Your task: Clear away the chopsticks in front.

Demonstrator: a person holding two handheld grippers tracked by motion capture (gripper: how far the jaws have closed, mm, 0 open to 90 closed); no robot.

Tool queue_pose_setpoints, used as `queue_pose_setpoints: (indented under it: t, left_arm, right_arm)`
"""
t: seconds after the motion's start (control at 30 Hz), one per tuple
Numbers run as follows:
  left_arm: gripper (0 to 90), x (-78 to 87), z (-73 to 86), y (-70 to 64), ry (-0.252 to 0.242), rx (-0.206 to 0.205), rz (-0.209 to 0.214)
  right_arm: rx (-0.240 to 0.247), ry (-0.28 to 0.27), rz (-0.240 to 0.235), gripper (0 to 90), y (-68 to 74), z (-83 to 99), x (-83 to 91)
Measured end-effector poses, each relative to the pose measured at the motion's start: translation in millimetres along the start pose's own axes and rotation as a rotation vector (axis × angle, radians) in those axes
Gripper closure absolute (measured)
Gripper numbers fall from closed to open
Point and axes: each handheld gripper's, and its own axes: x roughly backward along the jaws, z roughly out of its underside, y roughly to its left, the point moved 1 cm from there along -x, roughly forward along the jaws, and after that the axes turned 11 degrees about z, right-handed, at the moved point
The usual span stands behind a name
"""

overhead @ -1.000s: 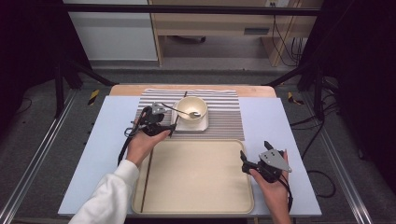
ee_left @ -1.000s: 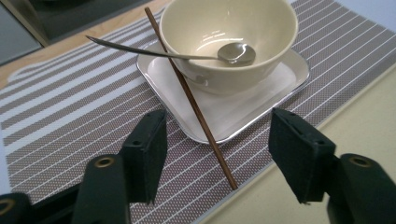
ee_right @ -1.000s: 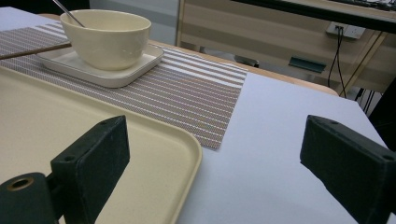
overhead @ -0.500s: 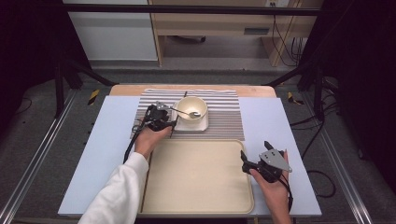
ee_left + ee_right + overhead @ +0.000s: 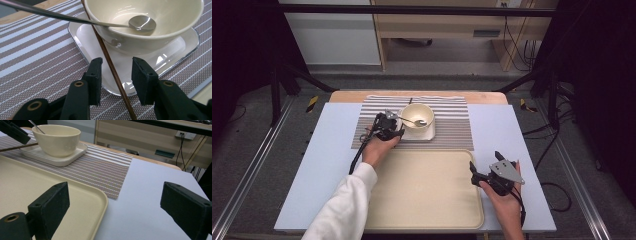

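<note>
- The chopstick [image 5: 110,62] is a thin, dark wooden stick: light, stiff and smooth, so it will likely roll or slip if pinched off-centre. It is best taken squarely across its shaft, near the end that juts past the plate.
- It lies slanted across the square white plate [image 5: 82,37], leaning against the side of the cream bowl [image 5: 150,32], on the striped mat [image 5: 37,57] near the far edge of the desk [image 5: 512,150].
- The left hand-held gripper [image 5: 117,75] is released, its jaws standing either side of the chopstick with the stick running up between them, a gap left on both sides; nothing is pinched yet.
- A metal spoon [image 5: 141,23] rests inside the bowl, its handle sticking out over the rim above the chopstick. My guess is a careless lift could knock it, and the bowl looks breakable.
- The right hand-held gripper [image 5: 115,207] is spread wide and holds nothing; it hovers by the near right corner of the beige tray [image 5: 422,190], well apart from the chopstick.
</note>
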Motion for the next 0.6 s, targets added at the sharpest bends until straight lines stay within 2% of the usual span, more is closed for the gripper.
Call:
queue_pose_setpoints:
  t: [0.1, 0.27, 0.47, 0.6]
  left_arm:
    - [61.4, -3.7, -1.6, -1.4, 0.007, -0.004, -0.009]
    - [62.8, -7.4, -1.7, -1.5, 0.015, -0.008, -0.047]
    - [63.7, -11.3, -1.4, -0.1, 0.005, 0.016, -0.042]
    - [65.3, -12.3, -2.5, -1.8, -0.002, 0.012, -0.059]
  right_arm:
    - [0.000, 0.001, 0.000, 8.7, 0.0, 0.0, -0.1]
    - [0.002, 0.000, 0.000, 8.7, -0.7, 0.2, -0.2]
    - [0.002, 0.003, -0.002, 8.7, -0.7, 0.3, -0.3]
    - [0.002, 0.004, -0.002, 8.7, -0.7, 0.4, -0.2]
